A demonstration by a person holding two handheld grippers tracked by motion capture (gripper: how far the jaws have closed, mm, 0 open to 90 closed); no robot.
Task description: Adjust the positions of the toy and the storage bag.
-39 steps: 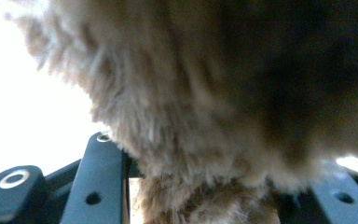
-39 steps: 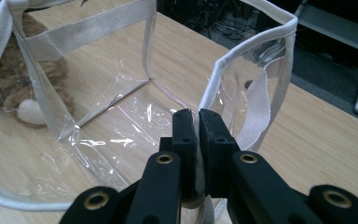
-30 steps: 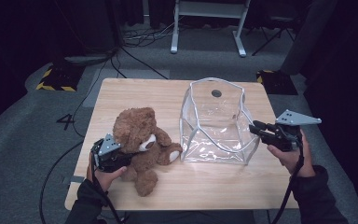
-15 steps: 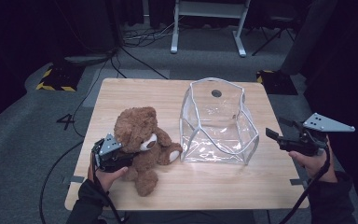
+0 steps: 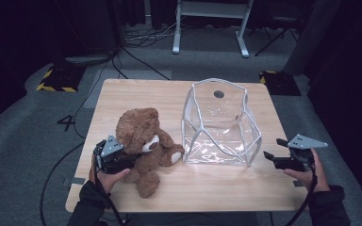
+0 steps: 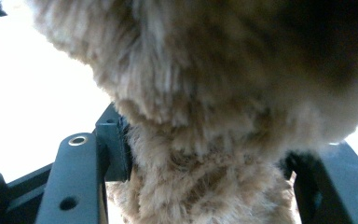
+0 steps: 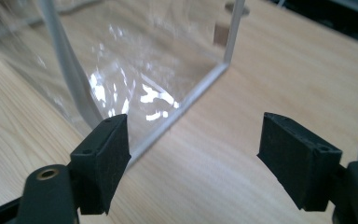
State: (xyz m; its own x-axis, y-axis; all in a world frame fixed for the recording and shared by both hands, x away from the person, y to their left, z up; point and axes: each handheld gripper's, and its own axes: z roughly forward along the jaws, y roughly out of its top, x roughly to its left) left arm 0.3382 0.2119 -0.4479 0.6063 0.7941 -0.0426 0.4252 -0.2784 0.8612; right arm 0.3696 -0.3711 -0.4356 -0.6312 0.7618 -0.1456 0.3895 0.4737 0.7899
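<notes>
A brown plush teddy bear (image 5: pixel 143 146) with a pale muzzle sits on the light wooden table (image 5: pixel 136 96), left of centre in the high view, leaning a little toward the right of the frame. The left gripper (image 5: pixel 122 159) — black, with a grey three-cornered plate on top — is pressed into the bear's flank from the lower left, and the person's left hand (image 5: pixel 104 178) holds it from below. In the left gripper view the brown fur (image 6: pixel 205 116) takes up most of the frame, and a narrower part of the bear sits between the two black jaws, touching the inner face of each; the jaws have just been opening, yet they are clamped on the plush.

To the right of the bear, just beside its paw, stands a clear plastic bag with pale grey piping along its edges (image 5: pixel 219 125), open at the top and upright near the centre of the high view. A dark round spot marks its far wall.

The right gripper (image 5: pixel 273 151) hangs at the lower right of the high view, past the table's right edge and apart from the bag, held by the person's right hand (image 5: pixel 306 172). Its jaws have just been opening and now stand wide with nothing between them. In the right gripper view the bag's lower corner (image 7: pixel 168 93) lies ahead in the upper left, with bare wood (image 7: pixel 242 154) beyond the gap.
</notes>
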